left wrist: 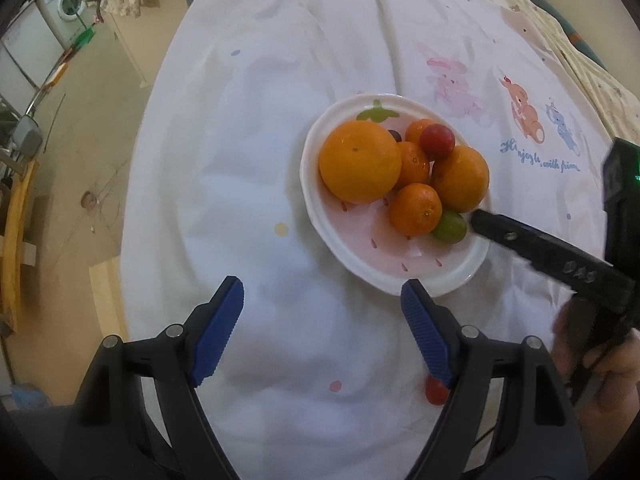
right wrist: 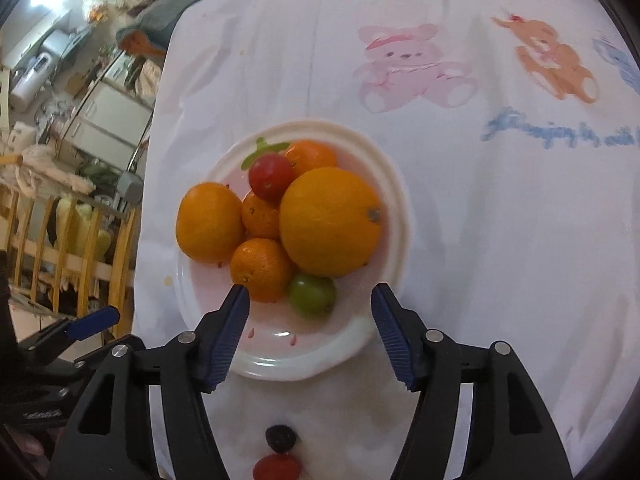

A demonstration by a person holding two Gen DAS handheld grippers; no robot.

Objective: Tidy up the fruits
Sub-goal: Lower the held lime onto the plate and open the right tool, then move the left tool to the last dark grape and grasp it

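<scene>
R gripper (right wrist: 308,300) spread, nothing pinched, over near rim of plate (right wrist: 384,184); green fruit (right wrist: 312,294) just ahead btwn tips. Dark grape (right wrist: 281,438) + red tomato (right wrist: 277,467) on cloth nearer than plate. L gripper (left wrist: 322,300) spread, empty, farther off.

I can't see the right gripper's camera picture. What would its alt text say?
A white plate piled with oranges, a red fruit and a green fruit sits on a white cloth. The right gripper hovers open over it; two small fruits lie off the plate.
</scene>
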